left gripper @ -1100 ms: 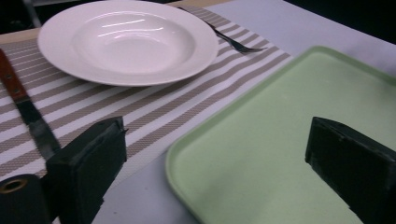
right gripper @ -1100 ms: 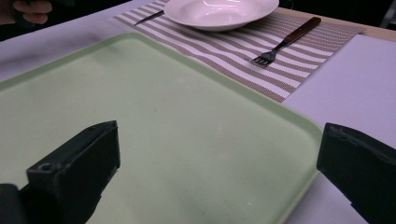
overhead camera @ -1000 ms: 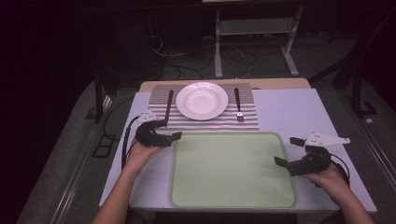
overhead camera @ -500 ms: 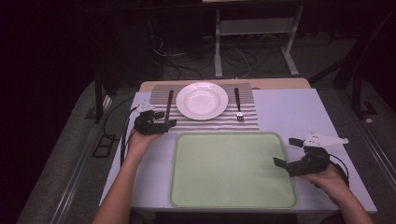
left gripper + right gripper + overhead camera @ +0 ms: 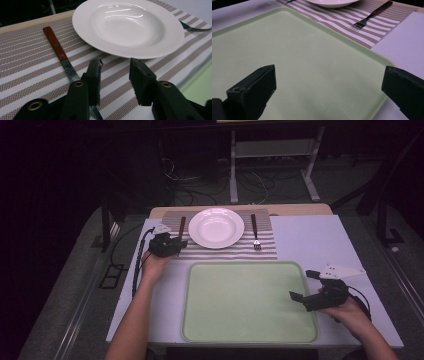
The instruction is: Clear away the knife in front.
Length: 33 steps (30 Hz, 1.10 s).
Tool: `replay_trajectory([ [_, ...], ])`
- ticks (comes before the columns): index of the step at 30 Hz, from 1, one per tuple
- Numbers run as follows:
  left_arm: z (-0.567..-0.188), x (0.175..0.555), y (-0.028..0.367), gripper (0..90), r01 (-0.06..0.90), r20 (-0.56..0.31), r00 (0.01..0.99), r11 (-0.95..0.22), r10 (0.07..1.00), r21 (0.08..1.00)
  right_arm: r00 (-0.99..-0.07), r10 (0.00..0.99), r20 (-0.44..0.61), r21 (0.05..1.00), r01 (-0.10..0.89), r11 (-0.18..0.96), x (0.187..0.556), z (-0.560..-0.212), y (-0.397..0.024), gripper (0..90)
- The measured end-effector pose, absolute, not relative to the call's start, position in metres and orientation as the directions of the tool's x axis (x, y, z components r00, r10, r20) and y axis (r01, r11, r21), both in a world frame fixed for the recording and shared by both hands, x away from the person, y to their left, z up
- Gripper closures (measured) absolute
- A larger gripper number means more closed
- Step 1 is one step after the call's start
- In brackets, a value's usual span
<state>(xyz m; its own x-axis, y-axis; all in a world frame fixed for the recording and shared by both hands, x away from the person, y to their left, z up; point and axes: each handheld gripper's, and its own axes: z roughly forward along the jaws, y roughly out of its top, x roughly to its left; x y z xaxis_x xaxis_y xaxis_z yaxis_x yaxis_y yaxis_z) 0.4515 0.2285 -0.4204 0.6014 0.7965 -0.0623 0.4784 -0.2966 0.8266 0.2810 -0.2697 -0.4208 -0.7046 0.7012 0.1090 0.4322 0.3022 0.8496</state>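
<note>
Left gripper view: left gripper has just been closing, jaws part-open with bare mat between them, knife beside plate, seemingly under one jaw. Shift over the blade, then clamp. Right gripper hangs released, right of plate.

- The room around the table is very dark, almost black.
- Light falls from above on the tabletop.
- Ahead of the left gripper, the white plate has bright shiny streaks.
- Its black jaws look soft and blurry up close.
- The high view is a bit grainy.
</note>
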Motion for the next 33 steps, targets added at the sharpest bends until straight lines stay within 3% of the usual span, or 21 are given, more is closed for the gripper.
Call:
replay_trajectory([
  [8,-0.436,0.471,0.225,88.8,0.545,-0.051,0.535,-0.299,0.843,0.783,-0.695,0.709,0.116,0.853,0.436,0.287,0.281,-0.42,-0.272,0.0],
  [33,-0.45,0.473,0.226,89.5,0.6,-0.026,0.514,-0.338,0.857,0.725,-0.684,0.719,0.12,0.857,0.438,0.273,0.282,-0.419,-0.276,0.0],
])
